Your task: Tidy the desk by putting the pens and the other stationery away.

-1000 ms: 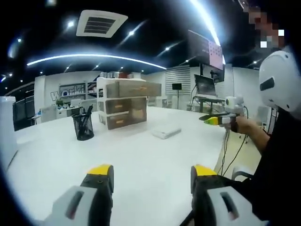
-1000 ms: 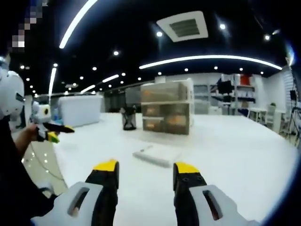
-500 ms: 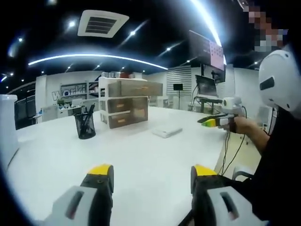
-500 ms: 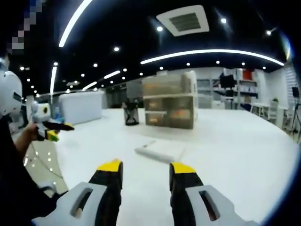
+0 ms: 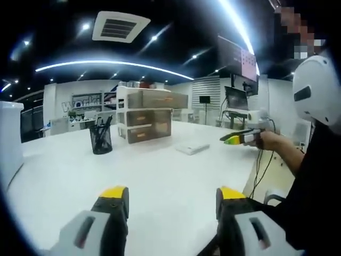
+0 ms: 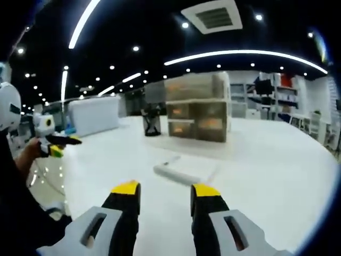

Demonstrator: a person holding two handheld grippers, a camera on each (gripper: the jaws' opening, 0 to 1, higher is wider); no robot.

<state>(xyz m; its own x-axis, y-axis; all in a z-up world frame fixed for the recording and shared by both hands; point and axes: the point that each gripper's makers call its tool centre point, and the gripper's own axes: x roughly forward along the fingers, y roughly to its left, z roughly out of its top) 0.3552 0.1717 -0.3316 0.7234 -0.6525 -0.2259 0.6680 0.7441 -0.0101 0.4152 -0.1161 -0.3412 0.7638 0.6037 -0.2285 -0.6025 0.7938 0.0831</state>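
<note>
Flat white case point(image 6: 184, 174), likely a pencil case or slim box: lies on the white desk point(image 5: 160, 176) just ahead of the right gripper point(image 6: 166, 193), jaws parted a little and empty. Looks light, stiff, smooth-sided, maybe slippery; best taken across its narrow width near the middle. Same case in the left gripper view point(image 5: 193, 149), well ahead of the left gripper point(image 5: 171, 198), jaws wide, empty. Black mesh pen cup point(image 5: 101, 137) with pens stands beside a translucent drawer unit point(image 5: 149, 116) farther back. Desk glossy, bare elsewhere. Open office, dark ceiling, strip lights.
</note>
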